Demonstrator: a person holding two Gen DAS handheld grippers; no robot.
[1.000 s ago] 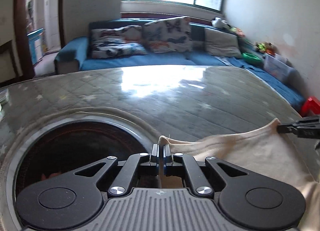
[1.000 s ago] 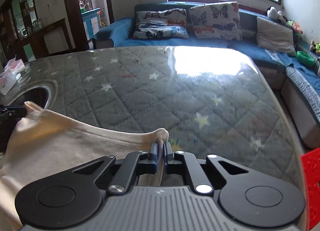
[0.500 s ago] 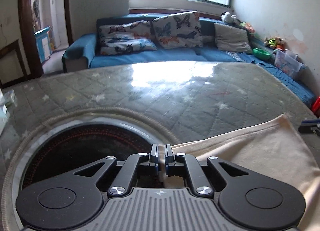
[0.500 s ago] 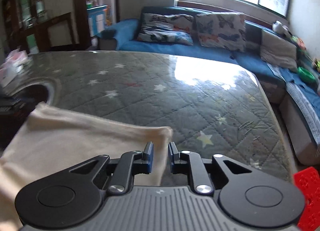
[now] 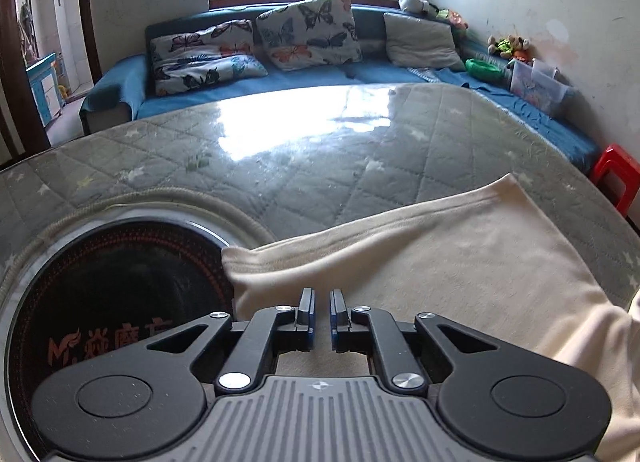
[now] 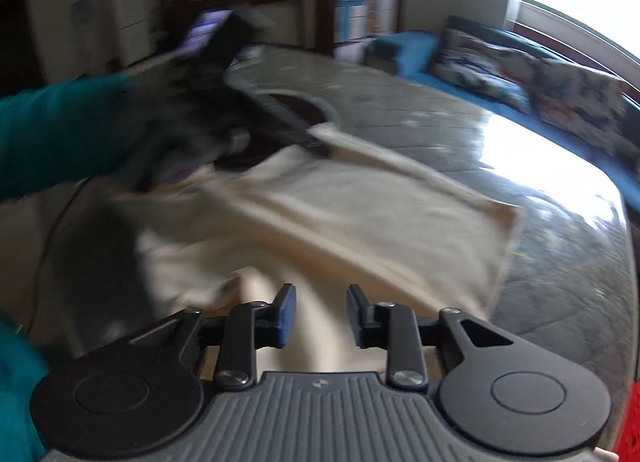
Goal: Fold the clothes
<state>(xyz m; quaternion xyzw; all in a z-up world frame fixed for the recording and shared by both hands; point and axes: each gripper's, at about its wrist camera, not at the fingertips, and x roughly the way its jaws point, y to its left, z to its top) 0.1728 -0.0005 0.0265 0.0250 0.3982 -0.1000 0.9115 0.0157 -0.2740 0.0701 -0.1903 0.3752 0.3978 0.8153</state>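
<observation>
Now I'm letting go — left gripper (image 5: 320, 316) parting slightly, right gripper (image 6: 319, 312) spreading wide; shirt (image 5: 460, 262) lying folded on table (image 5: 320, 166) — fold's landing.

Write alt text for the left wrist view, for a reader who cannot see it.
A cream garment lies spread on a quilted, star-patterned table, with the left gripper just above its near edge, jaws slightly apart and holding nothing. A round dark cooktop is set into the table at left, the cloth's corner overlapping it; a blue sofa with butterfly cushions sits under a bright window behind.
</observation>
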